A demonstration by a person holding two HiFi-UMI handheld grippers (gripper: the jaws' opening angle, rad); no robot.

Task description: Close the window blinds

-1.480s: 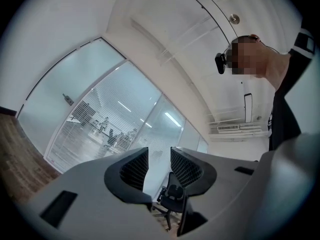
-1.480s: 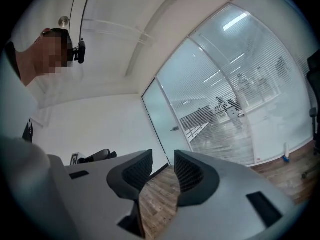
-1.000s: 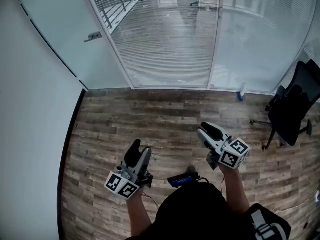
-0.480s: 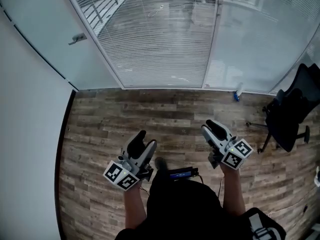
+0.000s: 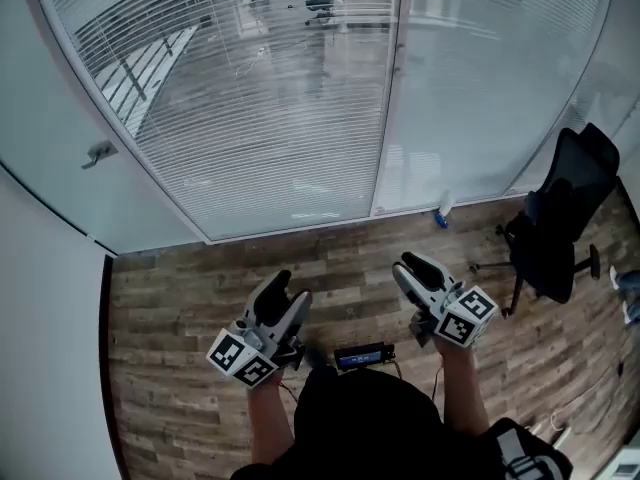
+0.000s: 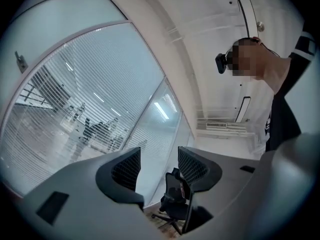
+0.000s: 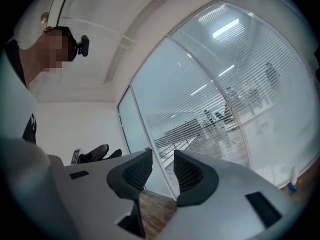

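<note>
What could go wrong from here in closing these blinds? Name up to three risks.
No cord or wand shows on the blinds, so the open, empty left tongs and right tongs may find nothing to grip. The small bottle on the floor by the glass could get kicked. The office chair crowds the right side.

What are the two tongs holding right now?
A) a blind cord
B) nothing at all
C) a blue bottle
B: the left tongs and the right tongs both stand open with nothing between them, over the floor and apart from the blinds.
</note>
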